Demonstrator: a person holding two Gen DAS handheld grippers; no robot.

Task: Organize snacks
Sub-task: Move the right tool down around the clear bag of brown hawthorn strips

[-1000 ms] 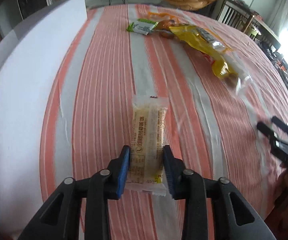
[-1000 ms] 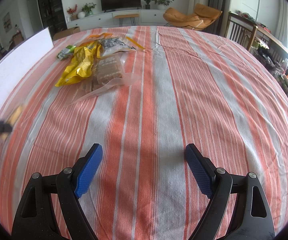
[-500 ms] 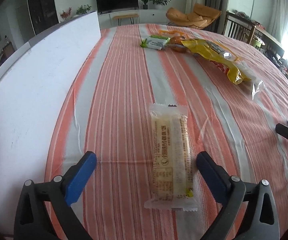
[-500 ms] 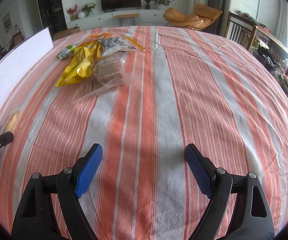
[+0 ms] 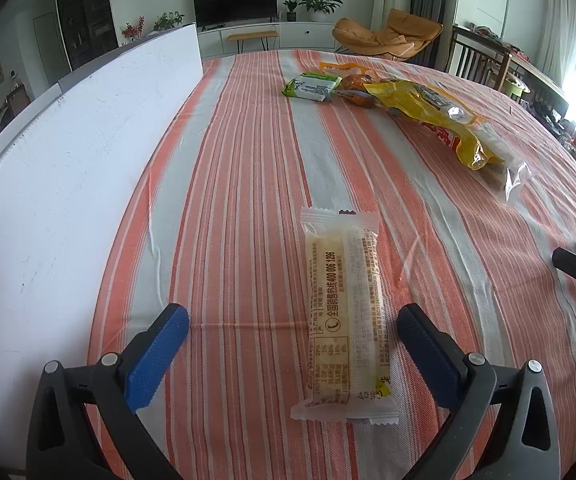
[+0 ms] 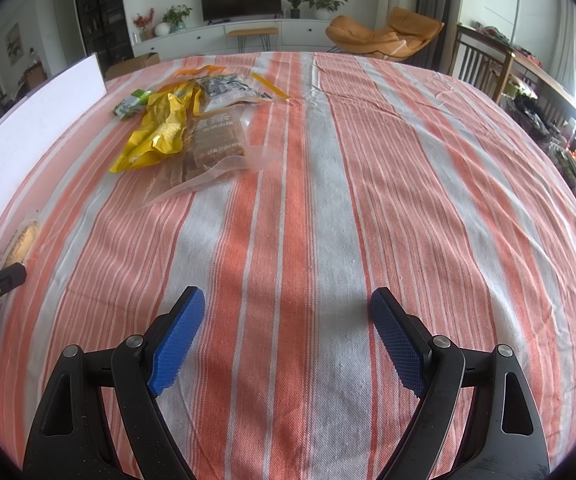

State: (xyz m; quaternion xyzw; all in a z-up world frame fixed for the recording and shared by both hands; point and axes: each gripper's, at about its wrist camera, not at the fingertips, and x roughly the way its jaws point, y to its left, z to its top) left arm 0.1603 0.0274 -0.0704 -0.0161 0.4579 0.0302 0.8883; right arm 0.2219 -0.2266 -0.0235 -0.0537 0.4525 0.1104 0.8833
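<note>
My left tool (image 5: pixel 292 340) stands wide over the near edge of the bench (image 5: pixel 248 168), and the pale snack bar (image 5: pixel 346 312) lies flat on the striped cloth between its two blue pads, touching neither. I judge the bar is set down here on purpose: it lies lengthwise along the stripes, near the left side of the bench and just beside the white board (image 5: pixel 68 168), well apart from the rest, as if it starts a tidy row.

My right tool (image 6: pixel 284 340) is also wide, with only bare cloth between its pads. It hangs over the near middle of the bench, probably waiting its turn, pointed toward the pile.

Farther on, toward the far left of the bench, the unsorted snacks lie in a loose heap: a yellow bag (image 6: pixel 156 136) resting partly on a clear pack of brown bars (image 6: pixel 212 148), a printed pouch (image 6: pixel 228 88) behind them, and a small green packet (image 5: pixel 312 86) at the heap's left end. They overlap, so I expect to lift the top ones first.
</note>
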